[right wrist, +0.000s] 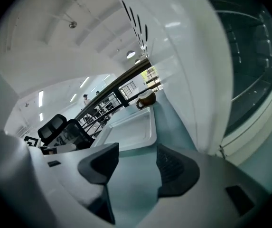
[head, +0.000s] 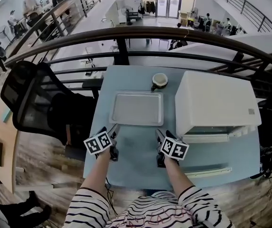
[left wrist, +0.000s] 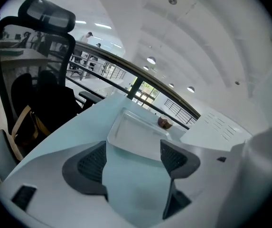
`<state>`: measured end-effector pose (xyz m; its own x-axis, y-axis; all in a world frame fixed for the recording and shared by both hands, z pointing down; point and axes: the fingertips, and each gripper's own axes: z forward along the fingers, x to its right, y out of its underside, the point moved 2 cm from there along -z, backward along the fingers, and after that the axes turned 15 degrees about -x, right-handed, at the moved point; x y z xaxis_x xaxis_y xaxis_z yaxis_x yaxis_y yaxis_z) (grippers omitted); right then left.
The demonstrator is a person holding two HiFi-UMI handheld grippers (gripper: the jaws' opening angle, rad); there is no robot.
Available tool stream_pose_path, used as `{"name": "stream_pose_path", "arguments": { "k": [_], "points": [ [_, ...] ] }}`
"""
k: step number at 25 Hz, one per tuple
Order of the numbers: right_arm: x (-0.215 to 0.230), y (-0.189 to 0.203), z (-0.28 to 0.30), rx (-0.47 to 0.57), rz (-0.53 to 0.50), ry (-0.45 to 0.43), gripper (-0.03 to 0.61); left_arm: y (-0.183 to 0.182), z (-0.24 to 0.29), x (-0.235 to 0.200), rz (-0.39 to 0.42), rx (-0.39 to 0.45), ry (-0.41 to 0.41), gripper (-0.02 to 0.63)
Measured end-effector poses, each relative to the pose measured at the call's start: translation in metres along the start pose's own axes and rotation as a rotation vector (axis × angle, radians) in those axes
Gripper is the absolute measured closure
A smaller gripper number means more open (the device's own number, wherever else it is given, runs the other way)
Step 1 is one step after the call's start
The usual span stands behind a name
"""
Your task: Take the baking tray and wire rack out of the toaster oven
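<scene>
Silver tray [head: 136, 108], white oven [head: 216, 101]

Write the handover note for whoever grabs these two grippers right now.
Left gripper: open, empty, just short of the baking tray's near edge.
Right gripper: open, empty, near the tray's near edge, with the toaster oven to its right.
Baking tray: out of the oven, flat on the table, with a cup behind it.
Wire rack: thin bars show in the oven cavity, apparently the rack, not yet out. The oven door looks folded down.
Done: tray removed.
Left: pull out the rack and set it on the table.
</scene>
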<state>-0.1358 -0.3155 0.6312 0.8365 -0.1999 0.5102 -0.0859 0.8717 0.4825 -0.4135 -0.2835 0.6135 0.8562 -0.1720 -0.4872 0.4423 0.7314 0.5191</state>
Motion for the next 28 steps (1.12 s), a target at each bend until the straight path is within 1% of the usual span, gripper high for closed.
{"name": "stream_pose_path", "arguments": {
  "k": [6, 9, 12, 15, 20, 23, 28],
  "points": [
    [0.002, 0.026, -0.056, 0.089, 0.064, -0.055, 0.344, 0.038, -0.049, 0.031, 0.005, 0.078, 0.072, 0.278],
    [0.006, 0.044, -0.089, 0.137, 0.075, -0.056, 0.387, 0.065, -0.073, 0.047, -0.003, 0.112, 0.104, 0.278],
    [0.015, 0.067, -0.121, 0.172, 0.083, -0.045, 0.402, 0.094, -0.096, 0.064, 0.015, 0.128, 0.134, 0.279],
    [0.024, 0.088, -0.152, 0.208, 0.091, -0.031, 0.427, 0.120, -0.117, 0.085, 0.066, 0.131, 0.173, 0.279],
    [0.042, 0.121, -0.199, 0.261, 0.117, -0.004, 0.453, 0.161, -0.142, 0.114, 0.120, 0.139, 0.223, 0.279],
    [0.054, 0.137, -0.226, 0.296, 0.133, 0.017, 0.466, 0.187, -0.149, 0.133, 0.128, 0.127, 0.274, 0.279],
    [0.076, 0.156, -0.266, 0.354, 0.171, 0.064, 0.485, 0.229, -0.150, 0.169, 0.135, 0.078, 0.364, 0.292]
  ]
}}
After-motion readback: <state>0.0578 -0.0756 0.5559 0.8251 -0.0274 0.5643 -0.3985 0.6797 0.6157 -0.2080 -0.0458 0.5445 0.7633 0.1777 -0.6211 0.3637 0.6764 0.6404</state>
